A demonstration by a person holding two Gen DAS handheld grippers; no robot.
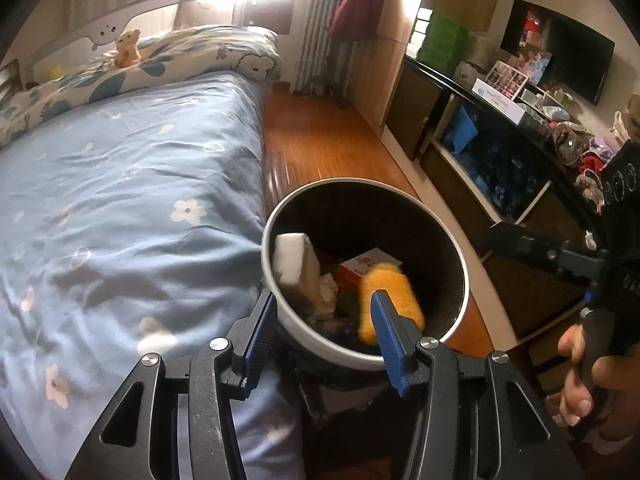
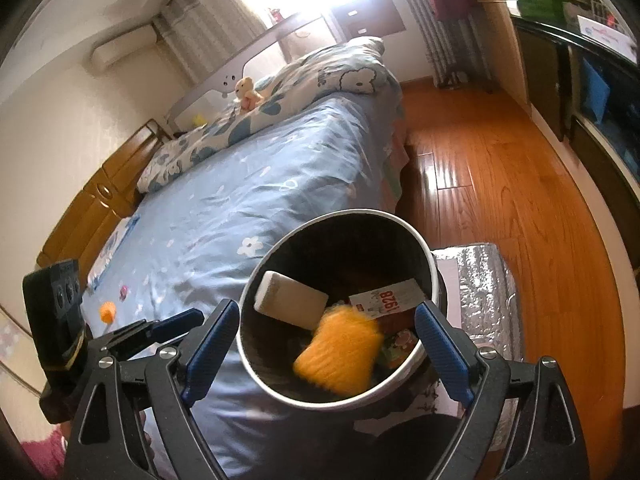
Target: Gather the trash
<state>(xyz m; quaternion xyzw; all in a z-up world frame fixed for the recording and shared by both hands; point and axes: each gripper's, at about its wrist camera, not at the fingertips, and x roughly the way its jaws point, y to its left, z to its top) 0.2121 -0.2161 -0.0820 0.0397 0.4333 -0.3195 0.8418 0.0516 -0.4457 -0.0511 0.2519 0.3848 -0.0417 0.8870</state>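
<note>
A round bin (image 1: 452, 256) with a pale rim stands by the bed's corner; it also shows in the right wrist view (image 2: 424, 248). Inside lie a white sponge block (image 1: 294, 262) (image 2: 290, 304), a red and white carton (image 1: 366, 264) (image 2: 386, 300), crumpled paper (image 1: 328, 290) and a blurred orange fuzzy item (image 1: 394, 298) (image 2: 340, 350). My left gripper (image 1: 324, 338) is open over the bin's near rim. My right gripper (image 2: 326, 350) is open wide and empty above the bin. A small orange object (image 2: 107, 312) and a small pink piece (image 2: 124, 291) lie on the bed.
The bed with the blue flowered sheet (image 1: 120, 208) is to the left, a folded quilt (image 1: 160, 60) and a teddy (image 1: 128, 46) at its head. Wooden floor (image 2: 500, 184) runs along a dark cluttered cabinet (image 1: 500, 152). A silver foil bag (image 2: 480, 292) sits beside the bin.
</note>
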